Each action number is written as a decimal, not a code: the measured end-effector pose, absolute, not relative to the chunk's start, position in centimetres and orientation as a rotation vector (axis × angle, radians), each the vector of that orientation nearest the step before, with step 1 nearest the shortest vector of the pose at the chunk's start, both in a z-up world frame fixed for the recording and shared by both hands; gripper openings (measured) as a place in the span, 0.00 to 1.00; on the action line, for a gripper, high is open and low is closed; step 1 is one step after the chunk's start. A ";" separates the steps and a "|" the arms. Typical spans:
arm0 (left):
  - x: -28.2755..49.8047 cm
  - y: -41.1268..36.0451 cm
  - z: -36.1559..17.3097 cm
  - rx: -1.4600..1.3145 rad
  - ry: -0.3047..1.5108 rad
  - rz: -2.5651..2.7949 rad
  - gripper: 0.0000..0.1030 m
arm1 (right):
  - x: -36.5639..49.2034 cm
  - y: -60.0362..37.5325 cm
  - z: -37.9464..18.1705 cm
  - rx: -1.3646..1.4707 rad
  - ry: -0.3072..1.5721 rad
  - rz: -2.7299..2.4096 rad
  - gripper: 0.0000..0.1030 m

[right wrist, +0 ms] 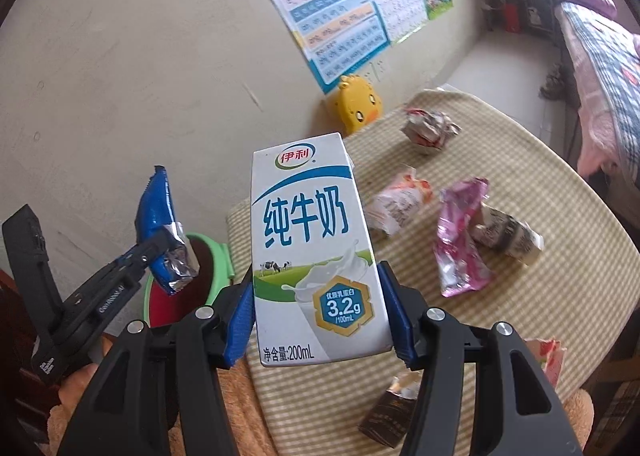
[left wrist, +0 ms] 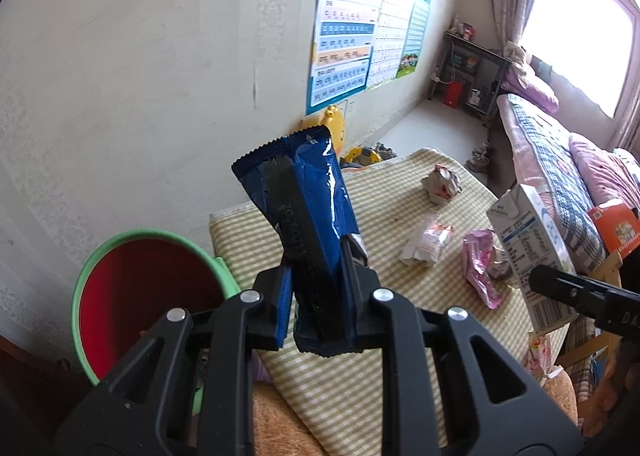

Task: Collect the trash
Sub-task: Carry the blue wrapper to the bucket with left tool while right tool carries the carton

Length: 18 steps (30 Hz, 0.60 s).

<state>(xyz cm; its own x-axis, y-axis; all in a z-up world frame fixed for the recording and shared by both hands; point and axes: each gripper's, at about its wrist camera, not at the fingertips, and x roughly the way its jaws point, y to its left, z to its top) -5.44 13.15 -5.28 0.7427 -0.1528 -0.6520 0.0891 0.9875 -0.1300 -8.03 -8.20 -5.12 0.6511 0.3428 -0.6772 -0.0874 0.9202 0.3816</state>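
Plainly, left gripper (left wrist: pixel 316 288) clamps one blue wrapper (left wrist: pixel 308 192), right gripper (right wrist: pixel 320 320) one milk carton (right wrist: pixel 316 256); four wrappers (right wrist: pixel 460 240) lie on the table (right wrist: pixel 520 336).

Right tool (right wrist: pixel 320 316): blue pads clamped on both sides of a white milk carton (right wrist: pixel 316 256), carton upright, print facing the camera.
Left tool (right wrist: pixel 160 252): at left, pinching a blue wrapper (right wrist: pixel 158 212) with a torn foil end, above a green-rimmed red bin (right wrist: pixel 216 256).
Worktop (right wrist: pixel 520 316): checked cloth; crumpled wrapper (right wrist: pixel 430 128), pale packet (right wrist: pixel 398 204), pink pouch (right wrist: pixel 460 240), brown carton (right wrist: pixel 390 412) lying apart.
Wall: yellow duck toy (right wrist: pixel 358 102) below posters (right wrist: pixel 340 8).
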 end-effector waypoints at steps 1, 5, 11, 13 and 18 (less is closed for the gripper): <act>-5.5 13.4 -5.3 -0.096 0.722 -0.129 0.19 | -7.9 -7.6 -4.9 0.323 0.829 0.256 0.52; -5.6 15.0 -5.7 -0.109 0.722 -0.102 0.19 | -7.3 -5.8 -5.0 0.292 0.835 0.283 0.52; -6.0 17.5 -6.6 -0.132 0.737 -0.055 0.19 | -6.4 -2.4 -5.1 0.245 0.850 0.333 0.52; -6.0 18.4 -6.9 -0.140 0.743 -0.038 0.19 | -6.1 -1.2 -5.4 0.228 0.860 0.352 0.52; -6.3 20.8 -7.7 -0.151 0.753 0.013 0.19 | -5.4 1.6 -6.0 0.193 0.882 0.397 0.52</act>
